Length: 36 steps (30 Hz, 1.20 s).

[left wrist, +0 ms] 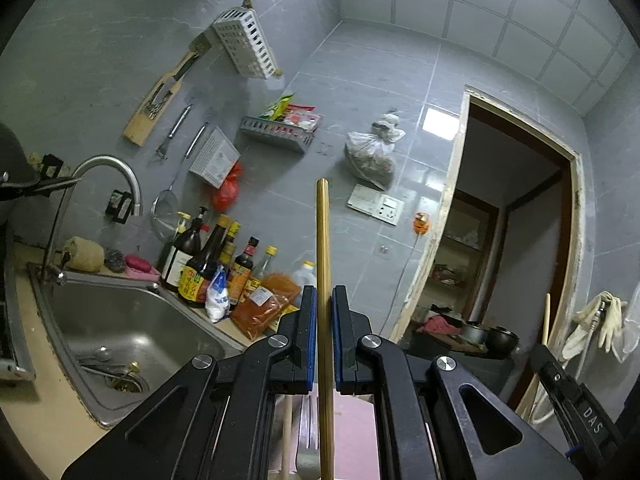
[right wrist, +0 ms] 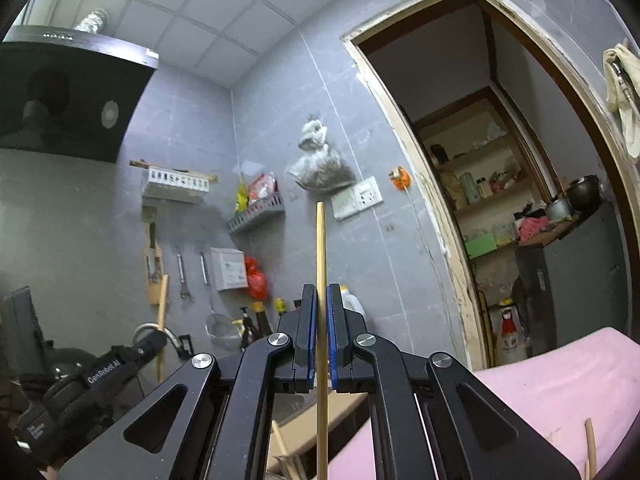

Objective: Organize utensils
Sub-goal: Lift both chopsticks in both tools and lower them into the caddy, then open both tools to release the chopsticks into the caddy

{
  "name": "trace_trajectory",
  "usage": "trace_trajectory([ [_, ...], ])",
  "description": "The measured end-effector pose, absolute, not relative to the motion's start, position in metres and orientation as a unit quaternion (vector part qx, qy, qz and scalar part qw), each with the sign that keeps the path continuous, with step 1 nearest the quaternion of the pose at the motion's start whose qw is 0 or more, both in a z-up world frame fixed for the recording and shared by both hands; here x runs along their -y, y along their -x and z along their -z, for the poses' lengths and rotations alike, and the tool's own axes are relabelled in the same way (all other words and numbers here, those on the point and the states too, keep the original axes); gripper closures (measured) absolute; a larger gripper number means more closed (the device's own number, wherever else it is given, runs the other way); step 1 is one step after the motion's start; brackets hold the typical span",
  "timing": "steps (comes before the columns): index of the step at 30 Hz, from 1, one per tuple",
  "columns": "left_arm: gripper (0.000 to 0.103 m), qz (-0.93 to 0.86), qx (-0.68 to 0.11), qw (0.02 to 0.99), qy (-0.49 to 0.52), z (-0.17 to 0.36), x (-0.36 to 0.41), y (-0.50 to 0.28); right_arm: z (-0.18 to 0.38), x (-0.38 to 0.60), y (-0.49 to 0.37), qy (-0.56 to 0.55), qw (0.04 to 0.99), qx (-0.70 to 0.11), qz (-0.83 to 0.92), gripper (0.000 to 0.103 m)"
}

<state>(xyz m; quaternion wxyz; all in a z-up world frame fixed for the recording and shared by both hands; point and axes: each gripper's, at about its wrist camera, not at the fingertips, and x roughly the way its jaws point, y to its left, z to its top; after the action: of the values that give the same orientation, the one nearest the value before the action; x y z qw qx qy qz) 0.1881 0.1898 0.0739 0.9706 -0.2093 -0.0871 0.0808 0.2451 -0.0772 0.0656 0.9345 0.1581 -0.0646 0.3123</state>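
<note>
Clamped between the blue pads of the left tongs (left wrist: 324,300), a golden chopstick (left wrist: 323,240) stands upright, its tip rising toward the grey tiled wall. Right tongs (right wrist: 322,300) are pressed together on a paler wooden chopstick (right wrist: 320,248), also upright. Writing shows only on the rigs: "GenRobot.AI" on the left unit seen from the right wrist, "DAS" on the right unit. Beyond, left, a steel sink (left wrist: 132,320) sits in the table, with sauce bottles (left wrist: 208,264) crowded near its right rim. A white wall holder (left wrist: 248,42) hangs far above. Right, a doorway (left wrist: 516,216) opens; a pink surface (right wrist: 552,384) lies near.
</note>
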Motion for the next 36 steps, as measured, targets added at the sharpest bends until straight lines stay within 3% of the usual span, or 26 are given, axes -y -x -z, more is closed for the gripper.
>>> trace_trajectory([
  [17, 0.098, -0.092, 0.083, 0.98, 0.157, -0.049, -0.155, -0.191, -0.048, 0.065, -0.243, -0.117, 0.943, 0.033, -0.309, 0.1],
  [36, 0.098, -0.032, -0.006, 0.992, 0.12, -0.023, -0.135, -0.187, -0.032, 0.059, -0.242, -0.095, 0.94, -0.03, -0.328, 0.098],
])
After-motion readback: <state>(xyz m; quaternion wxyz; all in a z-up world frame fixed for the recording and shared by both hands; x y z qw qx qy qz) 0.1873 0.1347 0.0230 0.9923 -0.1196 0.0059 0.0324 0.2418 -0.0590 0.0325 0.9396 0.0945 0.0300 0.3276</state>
